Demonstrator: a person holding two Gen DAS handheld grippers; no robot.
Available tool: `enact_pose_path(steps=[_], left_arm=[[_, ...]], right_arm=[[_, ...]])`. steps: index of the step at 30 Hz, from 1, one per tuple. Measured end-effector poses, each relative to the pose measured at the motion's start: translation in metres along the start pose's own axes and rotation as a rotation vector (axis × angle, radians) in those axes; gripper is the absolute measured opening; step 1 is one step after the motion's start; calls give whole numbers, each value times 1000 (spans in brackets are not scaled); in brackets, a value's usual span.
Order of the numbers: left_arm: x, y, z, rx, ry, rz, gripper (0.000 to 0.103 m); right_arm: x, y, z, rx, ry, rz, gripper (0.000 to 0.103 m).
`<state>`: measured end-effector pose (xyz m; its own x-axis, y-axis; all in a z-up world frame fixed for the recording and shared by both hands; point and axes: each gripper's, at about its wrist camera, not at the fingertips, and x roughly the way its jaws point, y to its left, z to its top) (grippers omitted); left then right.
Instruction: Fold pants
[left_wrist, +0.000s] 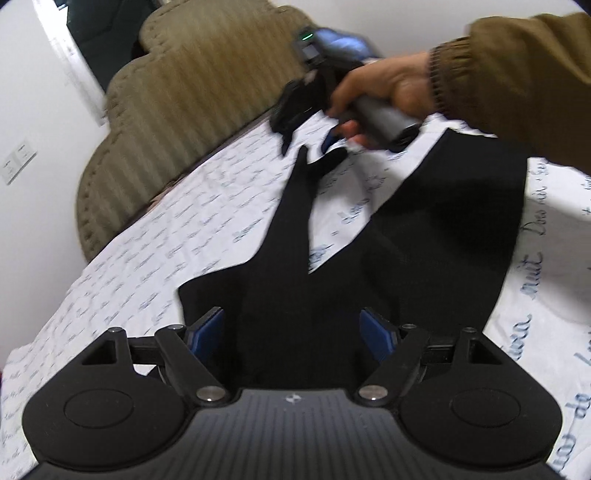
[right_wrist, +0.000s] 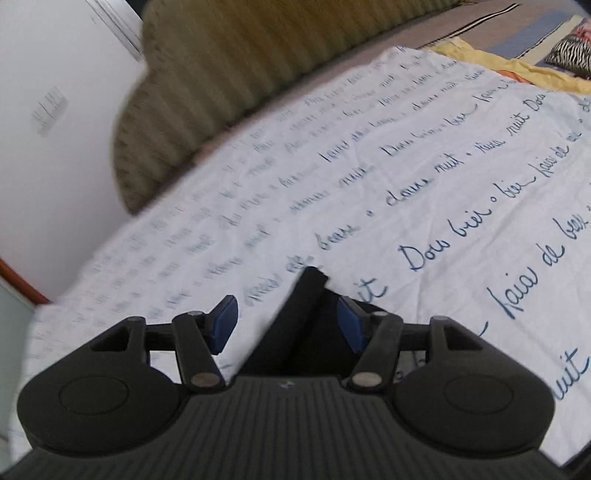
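Black pants lie spread on a white sheet with blue handwriting, legs pointing away in a V. My left gripper is open over the waist end, jaws wide apart with black cloth between them. My right gripper, held by a hand in a brown sleeve, hovers at the far end of the left leg. In the right wrist view the right gripper is open, with the tip of the black leg lying between its blue pads.
An olive ribbed headboard runs along the far side of the bed, against a white wall with a socket plate. In the right wrist view, yellow and patterned bedding lies past the sheet.
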<state>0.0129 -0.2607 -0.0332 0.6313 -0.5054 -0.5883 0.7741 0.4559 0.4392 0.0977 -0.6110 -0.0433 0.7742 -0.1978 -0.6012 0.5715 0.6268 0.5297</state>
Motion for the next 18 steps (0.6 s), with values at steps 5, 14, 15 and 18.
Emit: enact_pose_path(steps=[5,14,15,18], left_arm=[[22,-12,4,43,21,5,62],[51,-10,-3,-28,107,-32,29],[52,-10,-4,-30,105,-26,27],[50,-10,-5,-43,95,4,13]], right_arm=[[10,5,1,2,17,51,9],[-70,-4,-5,-32,-146,136,6],[-81,-4,-5,-42,-160,141,6],[-114,-7,-7,-72,-202,142,6]])
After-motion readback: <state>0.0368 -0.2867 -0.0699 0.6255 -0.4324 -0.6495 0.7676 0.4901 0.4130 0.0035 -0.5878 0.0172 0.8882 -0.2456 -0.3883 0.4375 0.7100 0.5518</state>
